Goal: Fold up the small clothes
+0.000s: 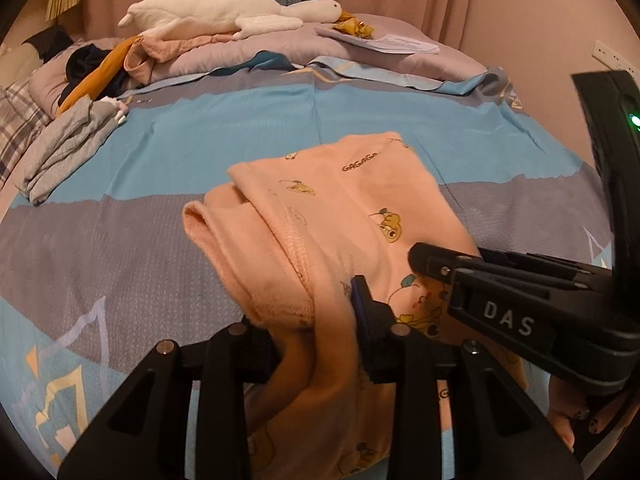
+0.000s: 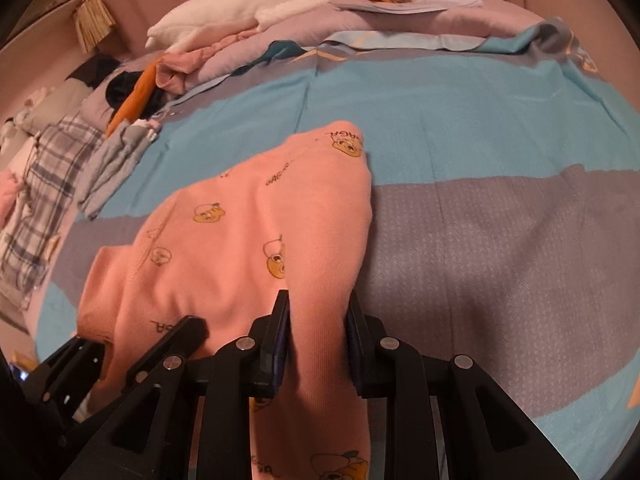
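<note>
Pink fleece of a printed child's garment (image 2: 248, 240) is clamped in the right gripper (image 2: 318, 344) and gathered between the left gripper's (image 1: 316, 332) fingers, so one edge can be carried as a pair; ahead of both tools, the rest drapes onto the bedsheet (image 2: 500, 240).

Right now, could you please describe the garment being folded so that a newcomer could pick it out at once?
Find the bed with the blue and grey cover. The garment lies in the middle of it, nearest the cameras. It is the pink garment printed with small yellow cartoon animals, unlike the plain grey clothes piled at the left.
</note>
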Motion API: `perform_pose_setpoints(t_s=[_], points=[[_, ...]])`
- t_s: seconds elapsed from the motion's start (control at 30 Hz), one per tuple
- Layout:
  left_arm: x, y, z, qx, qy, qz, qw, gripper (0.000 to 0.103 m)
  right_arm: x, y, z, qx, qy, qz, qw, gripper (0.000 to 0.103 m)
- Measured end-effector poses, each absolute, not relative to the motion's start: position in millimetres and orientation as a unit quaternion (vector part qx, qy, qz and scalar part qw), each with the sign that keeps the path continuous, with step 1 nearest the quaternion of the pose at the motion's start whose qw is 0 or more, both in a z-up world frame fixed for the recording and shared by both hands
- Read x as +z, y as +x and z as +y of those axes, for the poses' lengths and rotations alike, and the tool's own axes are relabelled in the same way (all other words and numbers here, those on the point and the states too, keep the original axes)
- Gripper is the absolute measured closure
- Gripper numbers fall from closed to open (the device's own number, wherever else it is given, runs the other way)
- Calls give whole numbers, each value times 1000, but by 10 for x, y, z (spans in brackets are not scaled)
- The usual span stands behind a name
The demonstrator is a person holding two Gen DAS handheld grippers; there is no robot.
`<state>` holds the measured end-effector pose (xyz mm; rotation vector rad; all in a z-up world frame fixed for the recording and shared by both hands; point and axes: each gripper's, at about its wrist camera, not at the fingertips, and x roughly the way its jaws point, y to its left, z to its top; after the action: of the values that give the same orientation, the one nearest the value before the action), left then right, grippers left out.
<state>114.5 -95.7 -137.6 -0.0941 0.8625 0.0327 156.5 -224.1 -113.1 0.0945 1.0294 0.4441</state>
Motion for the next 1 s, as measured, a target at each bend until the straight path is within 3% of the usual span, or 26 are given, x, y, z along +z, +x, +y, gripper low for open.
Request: perform_pose_setpoints(t_s=[0.13,0.17,0.23,0.3,0.37,0.43,0.5,0.7,1.0], points=[[-1344,1157,-897,16,-56,434,899,61,-1070,1526,-2261,200,33,483,852,75],[-1332,1154,-885,16,-57,436,898,59,-1043,1514,-2262,195,28,480,855,71],[-1281,1136,-859,14,-59,437,898,45,-960,1479,-2300,190,26,468,863,65],[-1210,1102,-836,14,-61,434,899,33,-850,1441,-2365,192,34,457,868,47],[-1104,1047,-802,18,-65,425,903,29,-744,1390,-2416,190,38,444,875,36],[-1001,1001,-778,22,-65,417,906,19,-622,1327,-2457,192,37,428,883,32],[-886,945,-759,24,-62,408,910,14,-518,1264,-2492,187,32,415,890,19],[-586,780,-698,13,-64,398,915,1,-242,1086,-2550,187,34,376,907,10],[-308,610,-578,-5,-70,383,921,1,-55,932,-2603,184,43,349,918,10]])
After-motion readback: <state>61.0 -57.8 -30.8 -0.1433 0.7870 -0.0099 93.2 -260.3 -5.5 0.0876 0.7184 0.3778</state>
